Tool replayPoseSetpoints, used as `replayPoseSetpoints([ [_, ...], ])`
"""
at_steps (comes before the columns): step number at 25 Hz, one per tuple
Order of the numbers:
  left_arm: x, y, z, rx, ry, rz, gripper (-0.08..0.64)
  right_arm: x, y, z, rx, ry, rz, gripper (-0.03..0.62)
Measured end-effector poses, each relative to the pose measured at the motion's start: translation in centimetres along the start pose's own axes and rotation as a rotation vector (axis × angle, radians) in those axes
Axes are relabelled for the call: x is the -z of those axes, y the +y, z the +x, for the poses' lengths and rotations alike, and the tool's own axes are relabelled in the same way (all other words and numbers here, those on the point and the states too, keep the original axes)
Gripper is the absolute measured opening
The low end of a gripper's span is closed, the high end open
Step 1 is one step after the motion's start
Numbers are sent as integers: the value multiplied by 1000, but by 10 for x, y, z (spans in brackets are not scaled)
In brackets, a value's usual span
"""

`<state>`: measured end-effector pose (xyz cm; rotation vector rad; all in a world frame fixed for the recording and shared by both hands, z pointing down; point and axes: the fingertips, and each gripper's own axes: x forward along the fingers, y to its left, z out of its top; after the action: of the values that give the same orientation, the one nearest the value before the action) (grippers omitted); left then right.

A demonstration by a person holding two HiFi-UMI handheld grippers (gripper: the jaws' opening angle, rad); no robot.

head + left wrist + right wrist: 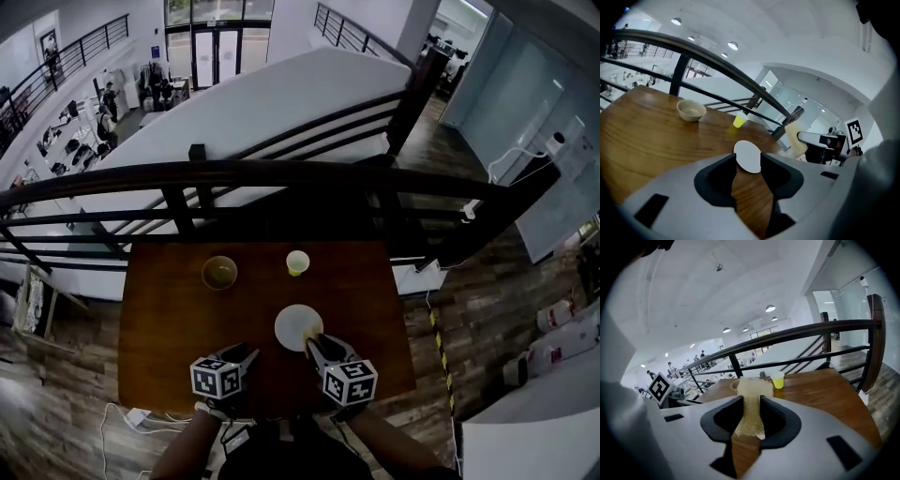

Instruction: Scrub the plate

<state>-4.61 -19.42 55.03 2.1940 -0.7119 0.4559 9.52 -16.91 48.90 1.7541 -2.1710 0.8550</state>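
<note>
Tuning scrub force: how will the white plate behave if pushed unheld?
Likely slides: the plate lies flat and thin on a smooth, glossy table. It looks light, probably stiff, so it should shift whole rather than bend. The left gripper is open and not on it; pinning the rim first seems wise.

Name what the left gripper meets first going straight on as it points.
Probably the white plate, centred between the open tongs of the left gripper; depth unclear, so the table might come first.

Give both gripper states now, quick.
Left gripper: open, empty.
Right gripper: closed on the scrub sponge.
</note>
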Motion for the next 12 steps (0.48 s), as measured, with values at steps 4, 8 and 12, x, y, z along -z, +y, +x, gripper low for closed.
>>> replayPoseSetpoints([
  [4,9,11,26,22,33,-159,165,20,-20,46,-1,54,-18,120],
  [8,15,17,63,-15,69,-225,166,29,-53,76,2,92,-39,120],
  [12,24,25,93,-49,100,-242,166,41,-71,100,5,113,-44,120],
])
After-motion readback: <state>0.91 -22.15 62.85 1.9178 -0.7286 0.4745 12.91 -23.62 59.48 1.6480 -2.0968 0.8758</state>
